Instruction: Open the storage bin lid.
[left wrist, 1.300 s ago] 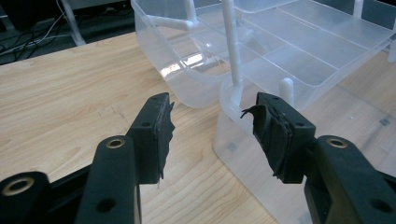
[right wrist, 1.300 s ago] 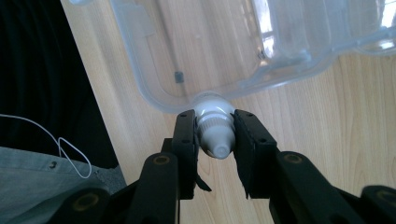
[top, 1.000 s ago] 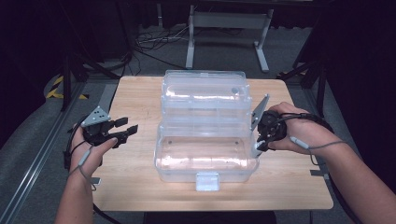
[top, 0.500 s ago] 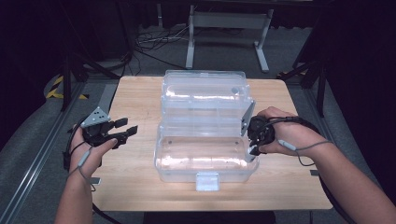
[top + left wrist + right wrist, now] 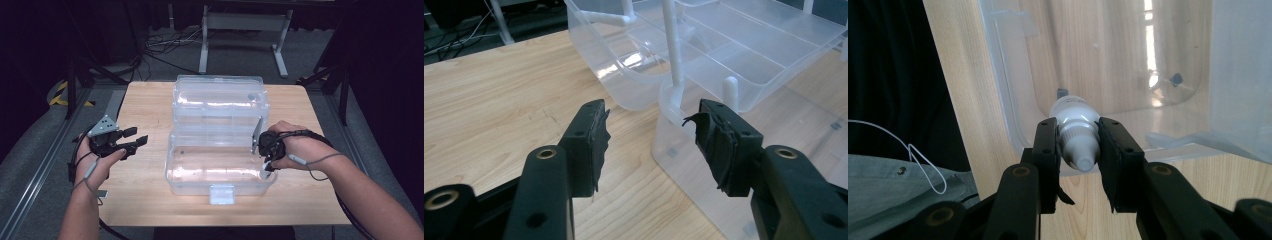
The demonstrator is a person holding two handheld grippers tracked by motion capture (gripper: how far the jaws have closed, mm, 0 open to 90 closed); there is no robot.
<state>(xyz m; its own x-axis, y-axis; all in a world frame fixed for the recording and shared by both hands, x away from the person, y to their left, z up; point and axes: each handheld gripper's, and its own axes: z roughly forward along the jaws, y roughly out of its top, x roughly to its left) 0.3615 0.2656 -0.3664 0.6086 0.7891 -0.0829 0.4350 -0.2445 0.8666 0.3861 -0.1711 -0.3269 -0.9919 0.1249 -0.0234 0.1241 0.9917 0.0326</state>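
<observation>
Your R tool (image 5: 266, 162) has dropped since a sec ago: it was up beside the box's right edge, level w/ the hinge line, and now sits lower, at the near right corner of the open clear box (image 5: 220, 186). L tool (image 5: 131, 140) hasn't budged, parked over the table (image 5: 145, 100) left of the box.

What that means: looks like you're placing the bottle (image 5: 1075, 132) into the box's near tray, and the descent is mostly done. Release is what's left, I'd judge.

R tool: jaws narrowed onto a small white bottle, pads pressing both sides of its neck/cap, nozzle end pointing back toward the camera in the right gripper view. The bottle's body hangs over the inside of the tray, near its rounded corner wall. Can't tell if the base touches the tray floor yet; the clear plastic makes depth hard to read. In the high view a bit of white shows just under the tool at the rim.

L tool (image 5: 649, 140): jaws apart, mid-wide, nothing btwn them, touching nothing. In the left gripper view they point at the box's left corner, just short of it, w/ bare wood below.

Judgement: ease down till the bottle is seated, then open R. Watch the tray wall; the bottle is close to it and could tip on release.
</observation>
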